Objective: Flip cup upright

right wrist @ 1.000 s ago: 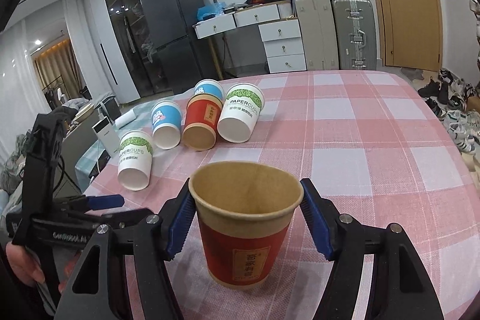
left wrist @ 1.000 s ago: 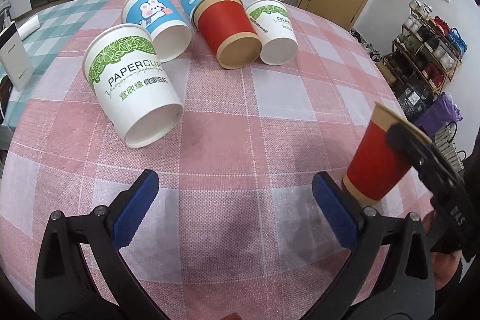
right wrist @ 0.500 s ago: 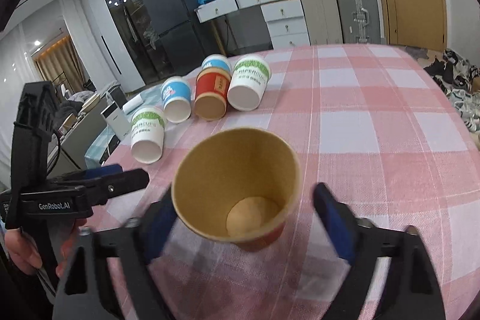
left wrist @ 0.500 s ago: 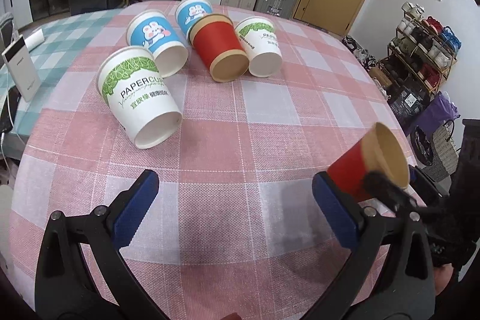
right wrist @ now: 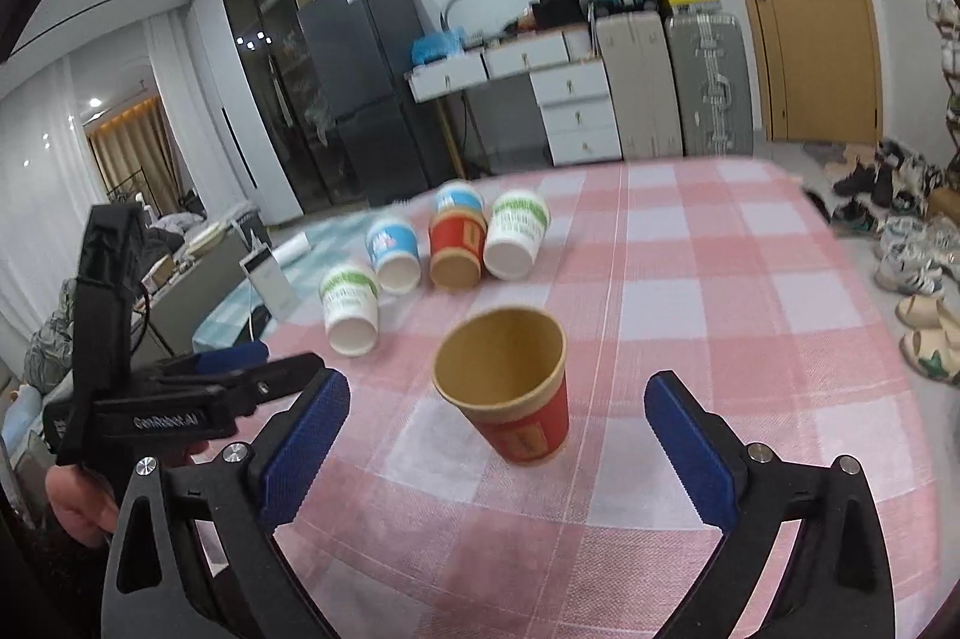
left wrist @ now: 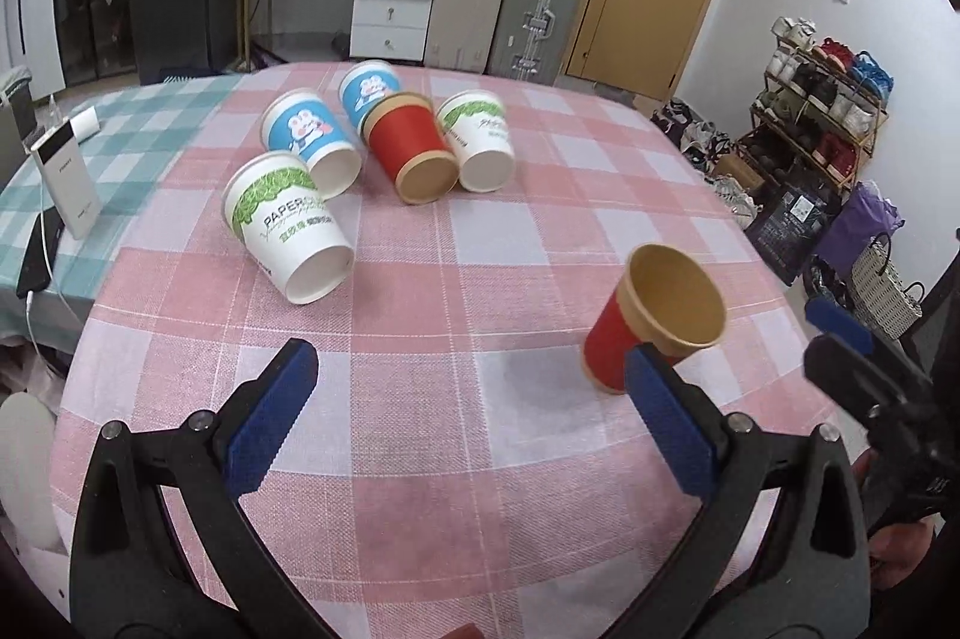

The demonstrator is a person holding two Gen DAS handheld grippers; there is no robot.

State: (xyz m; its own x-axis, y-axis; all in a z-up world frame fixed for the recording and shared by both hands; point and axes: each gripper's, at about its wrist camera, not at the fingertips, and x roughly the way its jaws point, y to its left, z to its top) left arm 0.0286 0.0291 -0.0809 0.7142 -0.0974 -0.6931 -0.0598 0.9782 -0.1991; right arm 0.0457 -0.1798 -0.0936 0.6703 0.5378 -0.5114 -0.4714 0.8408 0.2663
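Jaws of right gripper now released; red cup freed, standing upright.

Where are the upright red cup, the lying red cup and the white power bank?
upright red cup (right wrist: pixel 528 429), right wrist view, red side wall
lying red cup (left wrist: pixel 405 138), left wrist view, red side
white power bank (left wrist: pixel 66 183), left wrist view, front face

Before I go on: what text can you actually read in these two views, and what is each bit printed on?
"PAPERCU…" on the nearest white and green paper cup lying on its side; smaller lines beneath too small to read.
"GenRobot.AI" on the black left gripper.
Yellow label on the upright red paper cup: blurred.
Lettering on the white box: too small.
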